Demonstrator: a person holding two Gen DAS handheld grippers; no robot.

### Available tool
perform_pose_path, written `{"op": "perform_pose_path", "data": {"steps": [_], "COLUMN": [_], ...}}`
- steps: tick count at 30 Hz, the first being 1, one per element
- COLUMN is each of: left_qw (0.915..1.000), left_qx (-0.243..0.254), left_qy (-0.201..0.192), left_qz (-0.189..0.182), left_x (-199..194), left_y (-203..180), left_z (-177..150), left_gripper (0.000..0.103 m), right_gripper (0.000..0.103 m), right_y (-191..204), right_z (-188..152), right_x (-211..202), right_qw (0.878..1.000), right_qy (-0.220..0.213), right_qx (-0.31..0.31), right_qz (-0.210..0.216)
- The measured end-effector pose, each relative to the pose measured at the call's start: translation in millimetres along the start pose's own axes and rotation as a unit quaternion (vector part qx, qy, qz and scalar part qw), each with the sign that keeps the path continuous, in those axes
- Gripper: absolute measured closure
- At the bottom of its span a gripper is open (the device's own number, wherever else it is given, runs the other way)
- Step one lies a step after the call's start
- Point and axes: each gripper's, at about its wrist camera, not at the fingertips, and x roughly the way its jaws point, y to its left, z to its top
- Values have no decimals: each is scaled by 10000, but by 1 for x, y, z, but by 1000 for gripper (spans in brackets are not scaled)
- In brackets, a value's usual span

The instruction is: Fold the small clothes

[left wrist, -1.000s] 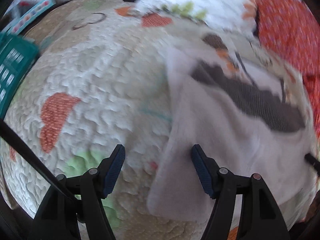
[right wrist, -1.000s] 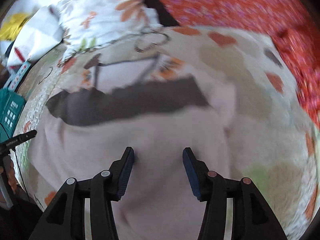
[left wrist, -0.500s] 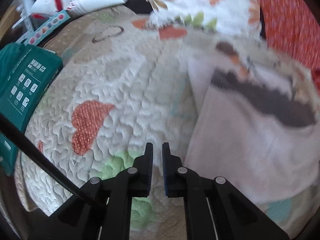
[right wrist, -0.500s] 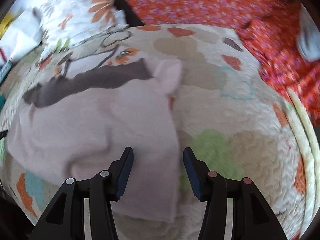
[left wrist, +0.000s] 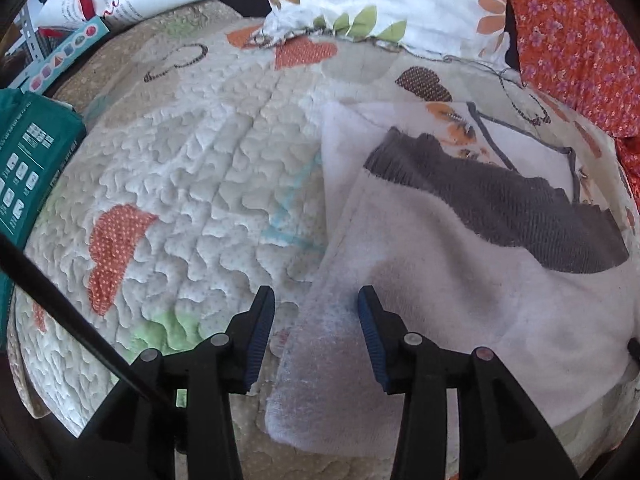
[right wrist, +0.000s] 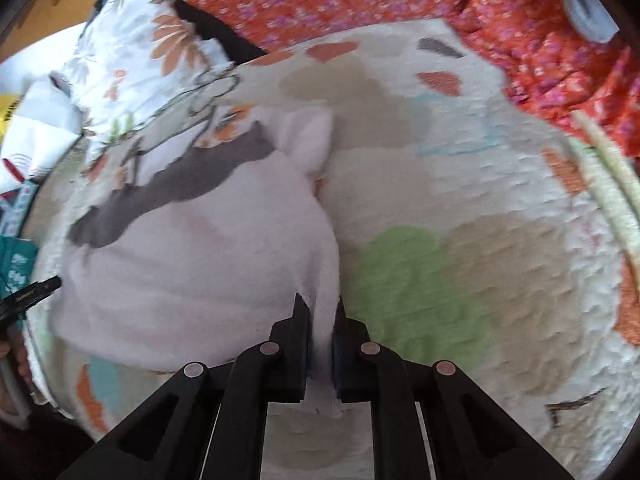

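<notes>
A small pale pink garment point(left wrist: 460, 300) with a dark grey ribbed band point(left wrist: 500, 200) lies partly folded on a patterned quilt point(left wrist: 192, 184). My left gripper point(left wrist: 316, 334) is open, its jaws straddling the garment's near left corner just above the cloth. In the right wrist view the same garment point(right wrist: 200, 256) lies to the left, and my right gripper point(right wrist: 320, 332) is shut on its near right edge.
A teal package point(left wrist: 28, 168) lies at the quilt's left edge. A white floral pillow point(left wrist: 384, 0) and an orange floral cloth point(left wrist: 580, 40) lie at the back. A black cable point(left wrist: 60, 304) crosses the left wrist view.
My left gripper was shut over the bare quilt, then opened and moved right over the garment's corner. My right gripper closed on the garment's right edge.
</notes>
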Motion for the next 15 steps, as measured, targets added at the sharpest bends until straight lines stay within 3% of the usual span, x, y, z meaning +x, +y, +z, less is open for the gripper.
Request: {"op": "perform_pose_path", "data": {"steps": [2, 4, 6, 9, 10, 12, 15], "left_qw": [10000, 9999, 9997, 9993, 9991, 9981, 9984], "left_qx": [-35, -130, -164, -61, -37, 52, 207], "left_qy": [-10, -52, -119, -316, -371, -484, -249], "left_qz": [-3, -64, -156, -166, -221, -384, -454], "left_x": [-2, -6, -8, -3, 1, 11, 33], "left_y": [2, 6, 7, 3, 1, -4, -17], "left_z": [1, 4, 11, 36, 45, 58, 66], "left_gripper": [57, 52, 50, 47, 43, 42, 42], "right_gripper": [91, 82, 79, 58, 56, 56, 56], "right_y": [13, 18, 15, 10, 8, 6, 4], "right_z": [-1, -3, 1, 7, 10, 14, 16], "right_x": [2, 0, -9, -27, -31, -33, -24], "right_qw": [9988, 9977, 9982, 9964, 9951, 9938, 9944], "right_qy": [-48, -156, -341, -806, -966, -1089, -1023], "right_qx": [-379, -533, -416, -180, -93, 17, 98], "right_qz": [-320, -378, -267, -210, -205, -203, -257]}}
